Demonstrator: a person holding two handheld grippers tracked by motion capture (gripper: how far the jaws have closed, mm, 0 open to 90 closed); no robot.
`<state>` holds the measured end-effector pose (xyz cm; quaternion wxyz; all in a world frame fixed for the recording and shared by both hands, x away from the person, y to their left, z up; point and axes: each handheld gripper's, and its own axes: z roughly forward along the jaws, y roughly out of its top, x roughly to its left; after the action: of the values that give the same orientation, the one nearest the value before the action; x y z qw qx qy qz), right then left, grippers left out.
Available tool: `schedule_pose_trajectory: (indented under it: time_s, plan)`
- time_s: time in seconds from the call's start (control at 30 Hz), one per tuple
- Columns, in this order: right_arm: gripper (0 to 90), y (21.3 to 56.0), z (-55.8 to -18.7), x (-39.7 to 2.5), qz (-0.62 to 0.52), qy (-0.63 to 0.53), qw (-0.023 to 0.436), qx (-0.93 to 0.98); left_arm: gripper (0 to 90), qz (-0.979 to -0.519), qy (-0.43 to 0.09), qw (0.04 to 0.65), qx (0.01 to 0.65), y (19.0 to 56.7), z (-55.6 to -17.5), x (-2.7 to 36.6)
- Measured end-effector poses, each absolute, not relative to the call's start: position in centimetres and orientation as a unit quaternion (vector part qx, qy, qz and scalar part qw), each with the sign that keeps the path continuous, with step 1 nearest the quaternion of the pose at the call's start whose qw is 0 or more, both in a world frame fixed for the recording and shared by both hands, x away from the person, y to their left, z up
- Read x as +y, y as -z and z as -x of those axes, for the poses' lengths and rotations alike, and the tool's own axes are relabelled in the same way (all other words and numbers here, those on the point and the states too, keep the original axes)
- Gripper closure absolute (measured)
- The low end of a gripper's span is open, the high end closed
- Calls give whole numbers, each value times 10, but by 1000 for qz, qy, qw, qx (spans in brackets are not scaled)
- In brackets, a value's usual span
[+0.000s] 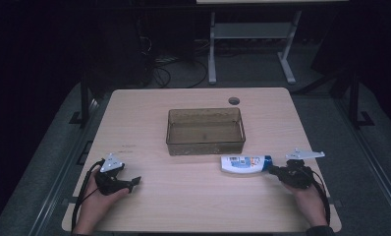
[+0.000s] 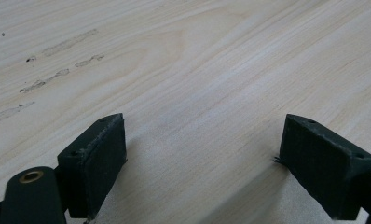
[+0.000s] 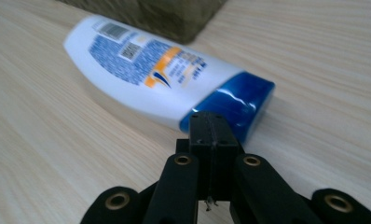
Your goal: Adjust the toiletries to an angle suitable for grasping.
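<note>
A white bottle (image 1: 240,164) with a blue cap (image 1: 267,162) lies on its side on the wooden table, just in front of a brown see-through tub (image 1: 205,131). My right gripper (image 1: 273,171) rests on the table right behind the cap, its jaws pressed together with nothing between them. In the right gripper view the shut jaws (image 3: 213,123) almost touch the blue cap (image 3: 242,100) of the bottle (image 3: 146,70). My left gripper (image 1: 134,182) lies at the table's front left, open over bare wood (image 2: 202,135).
The tub (image 3: 155,14) stands mid-table with its rim up. A round cable hole (image 1: 234,101) sits near the table's far edge. White desk legs (image 1: 212,49) and cables stand on the dark floor beyond the table.
</note>
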<state>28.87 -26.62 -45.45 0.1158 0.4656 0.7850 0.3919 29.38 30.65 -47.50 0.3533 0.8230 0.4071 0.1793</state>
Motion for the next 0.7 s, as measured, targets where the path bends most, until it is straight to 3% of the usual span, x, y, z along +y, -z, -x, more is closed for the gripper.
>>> schedule_pose_trajectory:
  time_s: [0.7]
  plan:
    - [900,436,-312,-221,-435,-423,110,787,133,-823,-179,353,407,475,-294,306]
